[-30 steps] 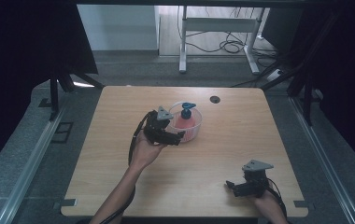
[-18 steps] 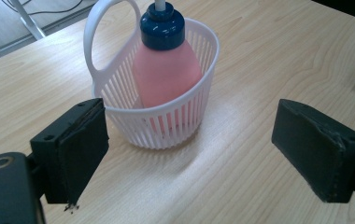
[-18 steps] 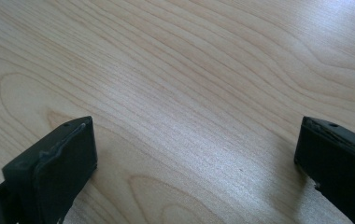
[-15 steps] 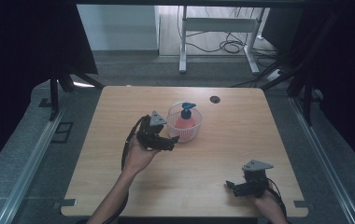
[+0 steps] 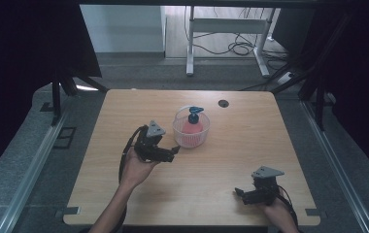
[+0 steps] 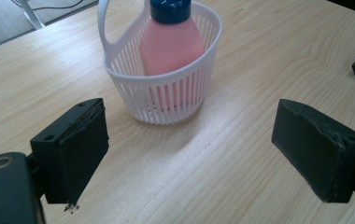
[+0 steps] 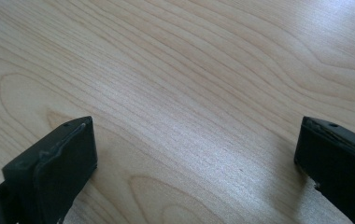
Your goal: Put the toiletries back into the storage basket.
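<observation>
- The left tongs (image 5: 173, 151) sit spread wide over the wooden counter (image 5: 231, 160), gripping nothing, jaws pointing at the basket.
- Just ahead of those jaws, not touching them, stands the white plastic basket (image 6: 166, 100), its handle (image 6: 104, 28) raised on the far left side.
- Inside the basket a pink pump bottle (image 6: 170, 44) with a blue cap (image 6: 170, 8) stands upright.
- Well apart, near the counter's front right corner, the right tongs (image 5: 241, 194) are also spread, empty, with bare wood between the jaws.
</observation>
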A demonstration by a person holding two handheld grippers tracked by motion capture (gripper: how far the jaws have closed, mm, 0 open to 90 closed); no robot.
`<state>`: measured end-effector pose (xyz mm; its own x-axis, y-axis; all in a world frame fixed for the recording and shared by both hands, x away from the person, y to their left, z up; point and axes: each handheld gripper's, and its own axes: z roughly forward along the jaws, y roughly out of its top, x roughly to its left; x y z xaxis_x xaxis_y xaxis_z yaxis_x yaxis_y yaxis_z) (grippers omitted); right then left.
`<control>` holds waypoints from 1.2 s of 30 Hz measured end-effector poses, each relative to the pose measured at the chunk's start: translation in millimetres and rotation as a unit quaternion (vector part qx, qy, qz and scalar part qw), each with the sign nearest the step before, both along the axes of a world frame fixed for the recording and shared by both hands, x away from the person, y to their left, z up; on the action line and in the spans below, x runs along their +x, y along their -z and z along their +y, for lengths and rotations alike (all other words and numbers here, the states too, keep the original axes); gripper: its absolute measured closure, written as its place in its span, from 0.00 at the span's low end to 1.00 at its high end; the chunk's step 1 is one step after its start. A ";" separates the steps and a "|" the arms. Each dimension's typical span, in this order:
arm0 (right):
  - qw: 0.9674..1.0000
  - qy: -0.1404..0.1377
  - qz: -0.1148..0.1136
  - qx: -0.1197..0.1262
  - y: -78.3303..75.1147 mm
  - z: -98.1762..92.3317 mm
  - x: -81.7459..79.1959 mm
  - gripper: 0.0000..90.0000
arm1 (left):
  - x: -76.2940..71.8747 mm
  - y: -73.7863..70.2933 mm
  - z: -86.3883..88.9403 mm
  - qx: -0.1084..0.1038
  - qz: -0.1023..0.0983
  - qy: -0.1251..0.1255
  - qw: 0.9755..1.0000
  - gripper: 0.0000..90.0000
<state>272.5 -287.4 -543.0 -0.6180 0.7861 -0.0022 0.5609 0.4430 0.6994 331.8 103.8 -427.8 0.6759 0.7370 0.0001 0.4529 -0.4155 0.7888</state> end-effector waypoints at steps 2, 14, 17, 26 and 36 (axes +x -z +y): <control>1.000 0.000 0.000 0.000 0.0 0.0 0.0 0.00 | -1.9 1.5 2.7 -0.002 0.001 -0.001 1.000 0.12; 1.000 0.001 0.000 0.000 0.0 0.1 -0.1 0.00 | -13.7 9.2 16.7 -0.008 0.009 -0.006 1.000 0.12; 1.000 0.001 0.000 0.000 0.0 0.2 -0.1 0.00 | -16.8 10.8 19.3 -0.008 0.010 -0.006 1.000 0.12; 1.000 0.002 0.001 0.001 0.0 0.4 -0.2 0.00 | -27.2 16.5 27.8 -0.012 0.015 -0.009 1.000 0.12; 1.000 0.003 0.001 0.002 -0.1 0.6 -0.3 0.00 | -36.8 24.0 36.3 -0.016 0.020 -0.011 1.000 0.12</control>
<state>272.2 -286.9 -542.9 -0.6141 0.7892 0.0016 0.5645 0.4378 0.6998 295.0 140.1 -451.8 0.6579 0.7514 -0.0505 0.4942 -0.3801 0.7819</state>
